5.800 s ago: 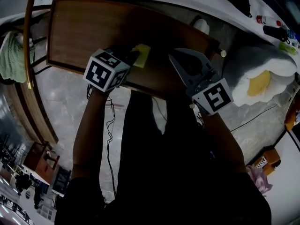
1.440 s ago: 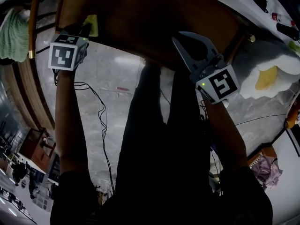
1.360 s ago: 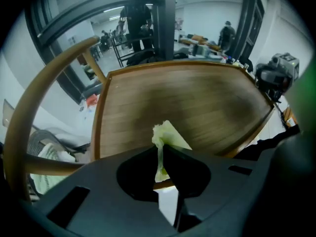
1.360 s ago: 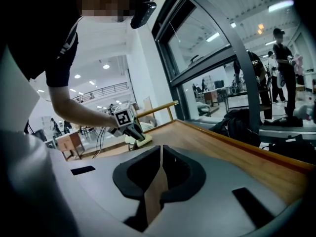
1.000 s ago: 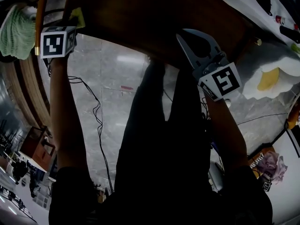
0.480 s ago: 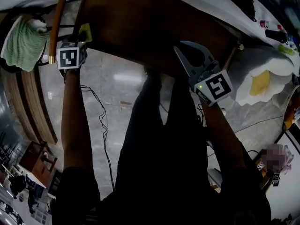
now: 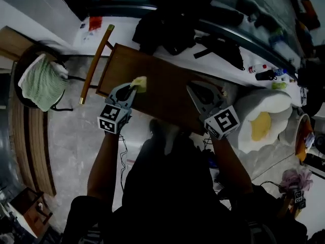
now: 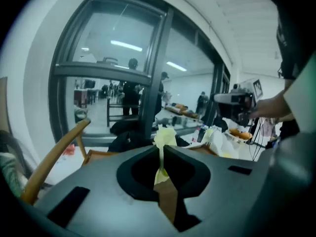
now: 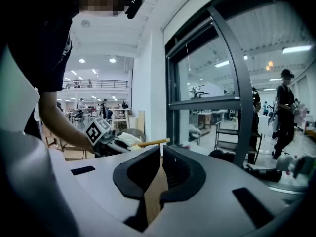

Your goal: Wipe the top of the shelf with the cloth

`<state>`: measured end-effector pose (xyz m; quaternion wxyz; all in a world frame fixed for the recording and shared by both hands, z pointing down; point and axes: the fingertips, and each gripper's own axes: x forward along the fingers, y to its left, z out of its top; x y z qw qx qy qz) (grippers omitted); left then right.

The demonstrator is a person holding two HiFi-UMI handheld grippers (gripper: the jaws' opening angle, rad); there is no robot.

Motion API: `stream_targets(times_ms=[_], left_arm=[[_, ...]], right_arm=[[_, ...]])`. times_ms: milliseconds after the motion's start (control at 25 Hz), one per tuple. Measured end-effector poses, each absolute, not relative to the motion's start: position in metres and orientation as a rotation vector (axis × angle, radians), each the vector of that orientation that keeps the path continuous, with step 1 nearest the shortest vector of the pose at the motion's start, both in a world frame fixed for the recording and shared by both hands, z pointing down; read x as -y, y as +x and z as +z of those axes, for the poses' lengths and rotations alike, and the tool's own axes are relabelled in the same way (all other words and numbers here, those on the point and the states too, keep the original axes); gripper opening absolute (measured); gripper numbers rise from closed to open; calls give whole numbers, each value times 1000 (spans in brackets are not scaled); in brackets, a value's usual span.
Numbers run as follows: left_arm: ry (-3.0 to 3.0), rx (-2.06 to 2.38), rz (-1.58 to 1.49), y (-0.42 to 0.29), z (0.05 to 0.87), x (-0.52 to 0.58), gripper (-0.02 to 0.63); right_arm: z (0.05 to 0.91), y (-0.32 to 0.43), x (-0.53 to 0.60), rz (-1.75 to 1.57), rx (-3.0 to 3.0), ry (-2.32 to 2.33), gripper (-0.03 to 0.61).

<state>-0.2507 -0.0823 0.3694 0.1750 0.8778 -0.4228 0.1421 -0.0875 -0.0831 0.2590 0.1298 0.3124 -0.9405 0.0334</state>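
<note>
Whereas it sat at the shelf's left edge half a second ago, the cloth (image 7: pixel 139 83) now hangs at upper centre over the shelf (image 7: pixel 165 83), pinched in the left claw (image 7: pixel 129 87) (right claw (image 7: pixel 199 91) pressed together, empty); likely another pass begins

Shelf top (image 7: pixel 165 88): bare brown wood lies open between the two hand-held grippers.
Left end: the left hand-held gripper (image 7: pixel 133 87), clamped on the cloth (image 7: pixel 140 83), takes up the near corner. A wooden rail (image 7: pixel 96 62) slants just beside the edge.
Right end: the right hand-held gripper (image 7: pixel 192 86) stands over it, with a white cushion (image 7: pixel 259 121) close beside.
Far edge: dark clothing (image 7: pixel 170 19) is piled on the bench (image 7: pixel 127 34) behind.
</note>
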Motion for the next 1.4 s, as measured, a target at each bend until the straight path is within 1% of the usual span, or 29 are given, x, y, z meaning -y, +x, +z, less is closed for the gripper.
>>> stream_targets(times_ms=[120, 240, 400, 560, 800, 1000, 1280, 1400], left_arm=[[2597, 1172, 262, -224, 303, 80, 31], [2737, 1125, 195, -196, 247, 64, 31], [2863, 1084, 129, -174, 187, 36, 31], [2862, 1075, 38, -160, 134, 16, 31], [2855, 1057, -15, -134, 108, -30, 31], [2830, 998, -17, -100, 98, -70, 31], [2796, 950, -2, -53, 100, -129, 31], [2795, 914, 40, -37, 106, -157, 31]], right_arm=[[220, -84, 82, 42, 2773, 903, 26], [187, -75, 72, -7, 2816, 908, 26], [160, -65, 49, -30, 2858, 875, 26], [124, -55, 30, -73, 2915, 800, 26], [79, -24, -23, -140, 2994, 735, 26], [62, 12, -73, -126, 3009, 741, 26], [82, 55, -132, 46, 3017, 751, 26], [91, 62, -154, 45, 3053, 720, 26]])
